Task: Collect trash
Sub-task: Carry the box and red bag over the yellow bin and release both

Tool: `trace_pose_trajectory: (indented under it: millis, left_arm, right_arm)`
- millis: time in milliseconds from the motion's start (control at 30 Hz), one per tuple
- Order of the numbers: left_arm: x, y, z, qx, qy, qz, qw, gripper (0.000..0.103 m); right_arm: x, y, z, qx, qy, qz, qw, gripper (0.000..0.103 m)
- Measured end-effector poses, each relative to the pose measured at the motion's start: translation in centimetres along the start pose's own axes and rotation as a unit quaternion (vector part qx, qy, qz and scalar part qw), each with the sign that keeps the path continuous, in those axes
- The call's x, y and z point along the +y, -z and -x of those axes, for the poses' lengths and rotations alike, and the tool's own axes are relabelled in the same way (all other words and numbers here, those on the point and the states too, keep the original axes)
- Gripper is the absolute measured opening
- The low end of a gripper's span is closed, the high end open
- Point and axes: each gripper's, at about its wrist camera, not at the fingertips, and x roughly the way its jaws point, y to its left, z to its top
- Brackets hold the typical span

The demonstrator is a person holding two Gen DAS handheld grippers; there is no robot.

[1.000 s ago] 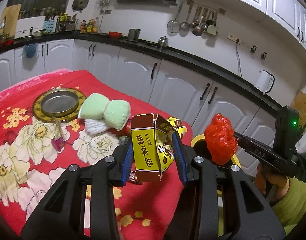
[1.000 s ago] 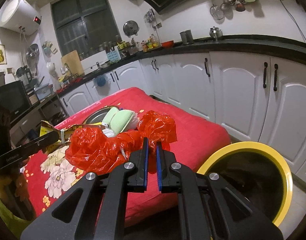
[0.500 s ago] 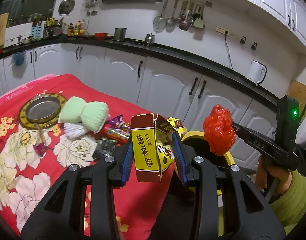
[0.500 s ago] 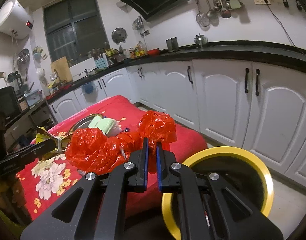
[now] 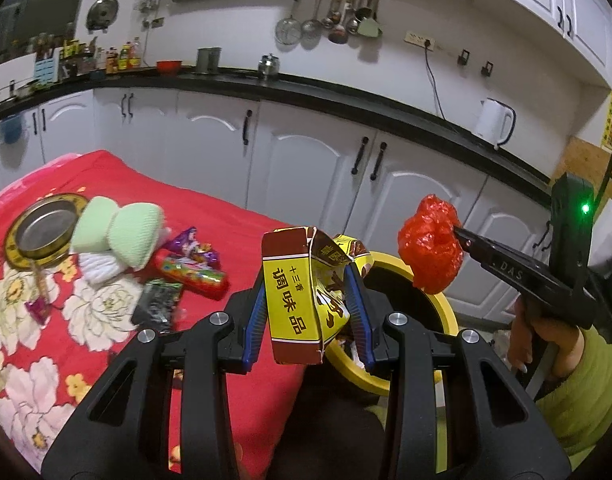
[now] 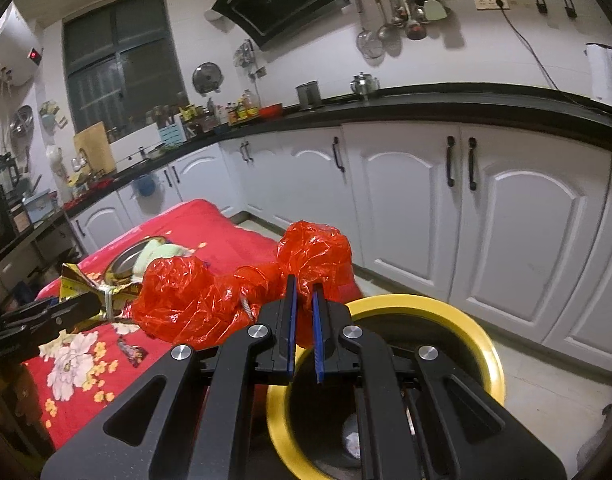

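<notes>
My left gripper (image 5: 306,284) is shut on a crumpled yellow and brown seasoning box (image 5: 293,296), held just left of and above the yellow-rimmed trash bin (image 5: 406,268); the box also shows in the right wrist view (image 6: 85,292). My right gripper (image 6: 301,292) is shut on a red plastic bag (image 6: 225,300), held over the near rim of the bin (image 6: 482,344). In the left wrist view the bag (image 5: 432,244) hangs from the right gripper above the bin's far side. Snack wrappers (image 5: 189,268) lie on the red floral tablecloth (image 5: 105,320).
A metal dish with a gold rim (image 5: 39,232), green sponges (image 5: 117,230) and a white cloth (image 5: 101,268) lie on the table. White kitchen cabinets (image 5: 306,160) run behind table and bin. Some trash lies inside the bin (image 6: 352,436).
Both grippers have moved right, away from the table towards the bin, each still holding its item. The bin now fills more of both views.
</notes>
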Motion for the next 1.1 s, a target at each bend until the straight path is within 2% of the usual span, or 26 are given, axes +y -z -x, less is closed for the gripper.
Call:
trace_pose_trajectory:
  millis: [333, 633, 900, 1100]
  left_arm:
    - [-3.4, 0.2, -3.0, 0.017, 0.029, -0.028, 0.9991, 0.029]
    - [-6.3, 1.7, -6.0, 0.051, 0.054, -0.051, 0.9959, 0.029]
    - [-7.3, 3.4, -8.4, 0.085, 0.068, -0.058, 0.9925, 0.029]
    - [-8.0, 4.5, -10.2, 0.109, 0.073, -0.068, 0.9891, 0.029]
  right_arm:
    - [-3.4, 0.5, 0.1, -0.002, 0.049, -0.005, 0.999, 0.007]
    - [-6.4, 1.3, -0.3, 0.007, 0.081, -0.022, 0.996, 0.007]
    - [-8.5, 2.2, -1.3, 0.028, 0.097, -0.039, 0.994, 0.007]
    - [-9.4, 2.8, -2.3, 0.051, 0.092, -0.047, 0.993, 0.007]
